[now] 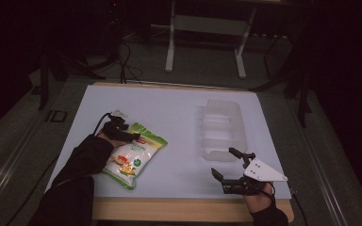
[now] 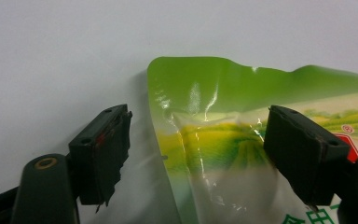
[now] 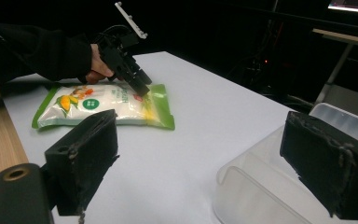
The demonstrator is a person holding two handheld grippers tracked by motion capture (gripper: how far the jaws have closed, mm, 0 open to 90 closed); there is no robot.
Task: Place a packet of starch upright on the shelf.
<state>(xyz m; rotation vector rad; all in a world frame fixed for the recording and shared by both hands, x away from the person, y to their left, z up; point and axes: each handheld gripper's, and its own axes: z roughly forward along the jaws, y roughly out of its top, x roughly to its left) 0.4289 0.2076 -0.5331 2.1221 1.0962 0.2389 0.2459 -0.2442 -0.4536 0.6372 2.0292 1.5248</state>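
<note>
So the left gripper [image 2: 196, 144] has its jaws spread wide around the green top corner of the snack bag [image 1: 133, 155]. One jaw sits over the bag's print, the other over bare counter [image 1: 179, 113] just beside the bag's edge, and neither is pinching it. The bag itself lies flat near the counter's left front. Well apart from the bag, off to its right, the right gripper [image 1: 227, 165] hovers with jaws gaping and empty, just in front of a clear plastic tray [image 1: 221, 129].
</note>
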